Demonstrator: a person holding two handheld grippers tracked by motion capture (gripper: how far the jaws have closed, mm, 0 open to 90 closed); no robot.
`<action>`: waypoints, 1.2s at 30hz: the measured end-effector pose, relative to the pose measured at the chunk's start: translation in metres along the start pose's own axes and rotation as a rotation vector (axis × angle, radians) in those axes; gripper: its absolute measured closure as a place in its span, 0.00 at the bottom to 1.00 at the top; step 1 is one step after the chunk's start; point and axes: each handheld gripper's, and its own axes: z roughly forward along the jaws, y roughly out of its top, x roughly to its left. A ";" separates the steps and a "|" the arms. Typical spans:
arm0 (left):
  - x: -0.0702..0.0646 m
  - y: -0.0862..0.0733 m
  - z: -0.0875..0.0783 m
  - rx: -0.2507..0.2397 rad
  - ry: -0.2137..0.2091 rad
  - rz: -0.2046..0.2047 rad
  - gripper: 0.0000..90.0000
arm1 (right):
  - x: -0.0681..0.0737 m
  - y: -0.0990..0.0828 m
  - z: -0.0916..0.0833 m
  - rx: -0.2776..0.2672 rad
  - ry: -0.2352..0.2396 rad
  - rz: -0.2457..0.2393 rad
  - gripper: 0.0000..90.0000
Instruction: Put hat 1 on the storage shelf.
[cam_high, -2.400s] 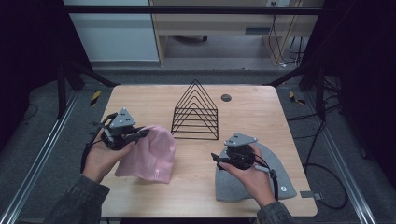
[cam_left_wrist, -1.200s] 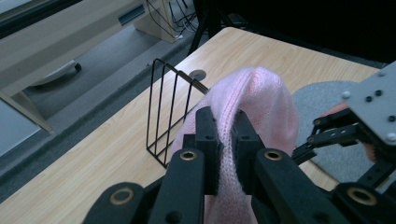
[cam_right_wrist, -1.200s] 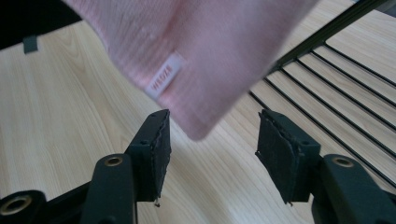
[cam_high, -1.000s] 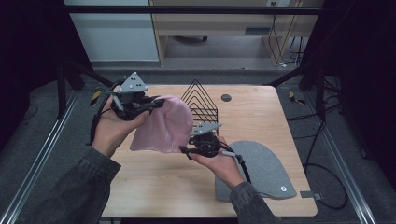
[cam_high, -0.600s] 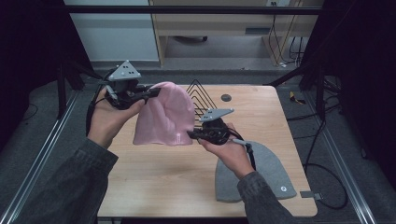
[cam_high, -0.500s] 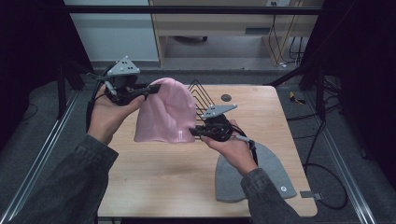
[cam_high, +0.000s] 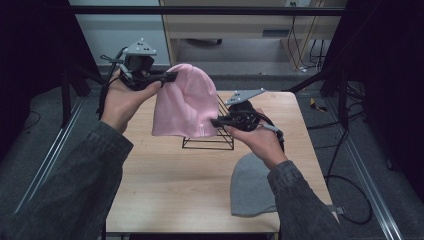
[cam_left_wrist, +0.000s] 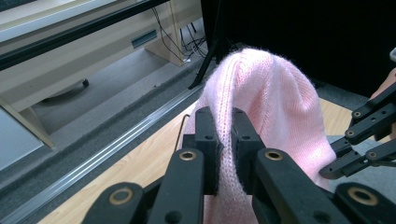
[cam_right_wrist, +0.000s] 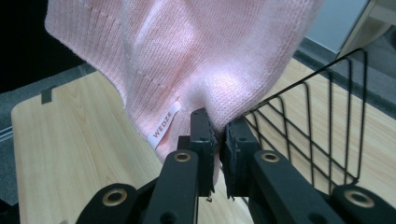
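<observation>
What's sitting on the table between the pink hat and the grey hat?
In the high view, the black wire rack stands between the raised pink hat and the grey hat; the right hand also crosses that gap.

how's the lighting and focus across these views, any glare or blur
High view: dim and soft, dark at the sides, pink beanie and table still readable. Left gripper view: black background top right, left gripper sharp. Right gripper view: bright washed-out patch on the knit above the right gripper; label legible.
</observation>
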 end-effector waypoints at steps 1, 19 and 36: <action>0.001 0.002 0.003 -0.003 -0.002 -0.005 0.93 | -0.003 0.002 -0.001 -0.004 -0.002 0.004 0.93; 0.028 0.031 0.061 -0.025 -0.007 -0.065 0.93 | -0.066 0.011 0.002 -0.048 -0.074 0.113 0.93; 0.041 0.025 0.098 -0.015 -0.013 -0.052 0.93 | -0.088 0.006 0.008 -0.031 -0.150 0.113 0.93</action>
